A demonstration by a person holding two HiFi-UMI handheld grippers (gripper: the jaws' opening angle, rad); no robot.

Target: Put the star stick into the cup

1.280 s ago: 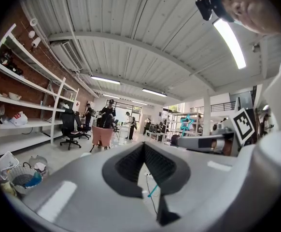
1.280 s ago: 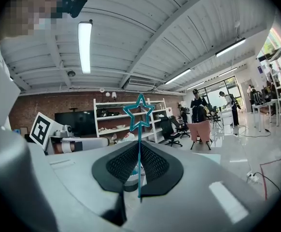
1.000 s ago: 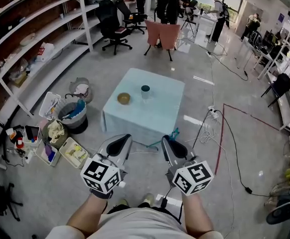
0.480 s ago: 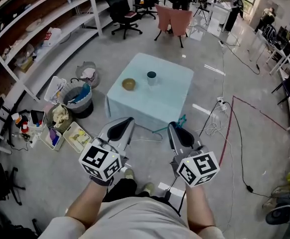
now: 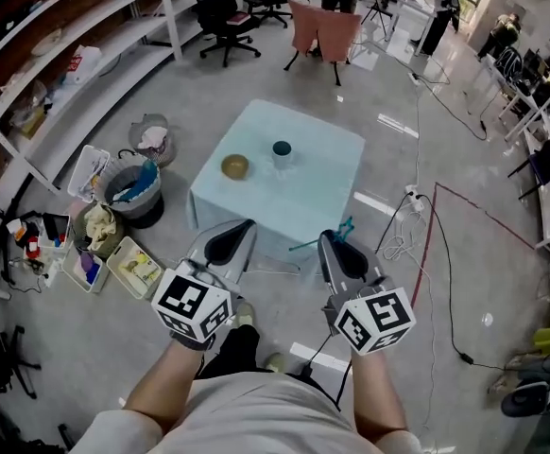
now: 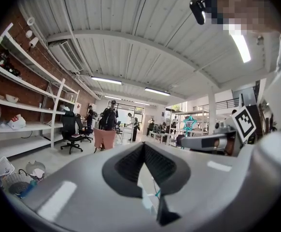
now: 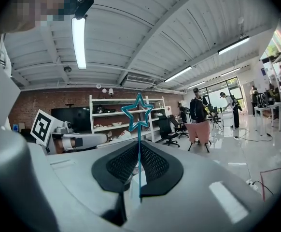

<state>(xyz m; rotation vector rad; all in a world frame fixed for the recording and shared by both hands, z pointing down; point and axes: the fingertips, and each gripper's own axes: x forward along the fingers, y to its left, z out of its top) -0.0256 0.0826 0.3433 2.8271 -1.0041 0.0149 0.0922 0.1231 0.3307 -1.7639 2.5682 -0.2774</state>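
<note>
My right gripper (image 7: pixel 139 148) is shut on the thin teal star stick (image 7: pixel 138 112), whose star stands upright above the jaws. The head view shows that stick (image 5: pixel 337 229) poking out of the right gripper (image 5: pixel 337 250), over the floor short of the table. A dark teal cup (image 5: pixel 282 149) stands on the pale blue table (image 5: pixel 303 201), well ahead of both grippers. My left gripper (image 5: pixel 230 242) is alongside the right one. Seen from its own camera, the left gripper (image 6: pixel 144 148) is shut with nothing in it.
A brown bowl (image 5: pixel 234 166) sits left of the cup. Bins and trays of clutter (image 5: pixel 124 206) lie on the floor left of the table, below white shelves (image 5: pixel 86 60). Cables (image 5: pixel 417 244) run across the floor on the right. Chairs and people are far behind.
The person has stepped across the floor, so the table sits a little differently in the head view. Both grippers keep their pose, and the star stick stays in the right one.
</note>
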